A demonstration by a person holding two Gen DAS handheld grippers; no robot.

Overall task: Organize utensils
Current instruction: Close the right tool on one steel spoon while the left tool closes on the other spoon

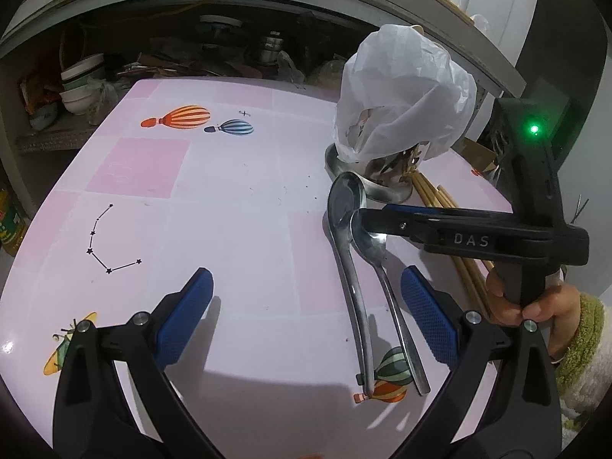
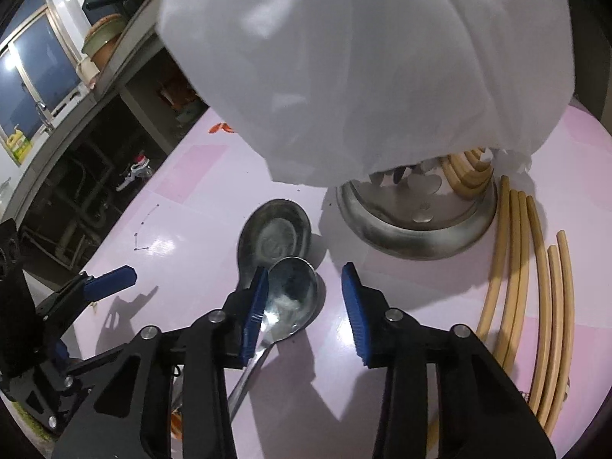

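Here: two spoons (image 1: 376,267) side by side on the desk (image 1: 237,199), just before the holder (image 2: 417,229). Right tool (image 2: 306,306) open, straddling the smaller bowl, one pad touching. Left tool (image 1: 306,313) open, idle. Advice: centre the bowl between the pads before squeezing.

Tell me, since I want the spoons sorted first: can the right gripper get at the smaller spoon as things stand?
Probably yes. The right gripper is open with the smaller spoon bowl between its fingers; nothing covers it. The bigger spoon lies right beside it and could get nudged.
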